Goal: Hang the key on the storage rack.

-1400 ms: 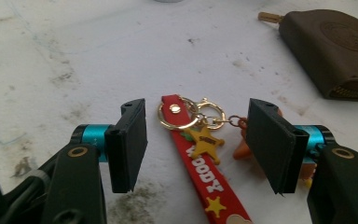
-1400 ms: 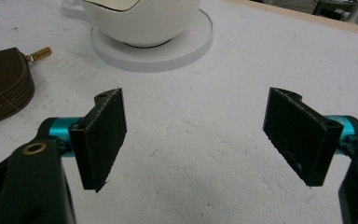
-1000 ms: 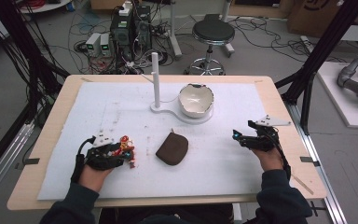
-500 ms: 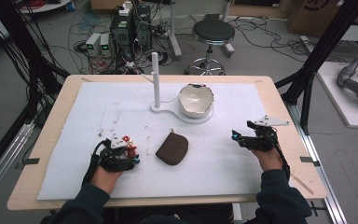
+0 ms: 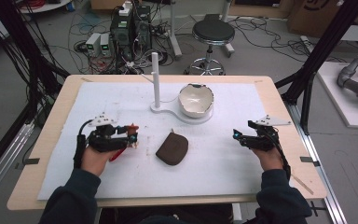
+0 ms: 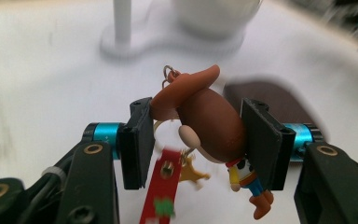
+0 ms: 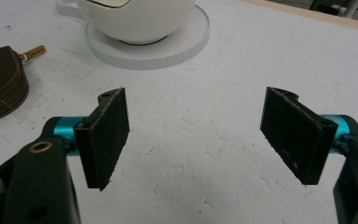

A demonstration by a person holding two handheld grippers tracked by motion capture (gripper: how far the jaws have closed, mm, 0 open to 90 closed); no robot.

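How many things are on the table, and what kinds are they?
White bowl: 1
White stand with a post: 1
Brown zip pouch: 1
Cowboy toy keychain, held in the left gripper: 1
Total: 4

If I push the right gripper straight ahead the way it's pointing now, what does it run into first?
Probably the round white base under the white bowl. The right gripper is open, with bare white table cover ahead before that base. The brown pouch lies off to one side. Depth is hard to judge.
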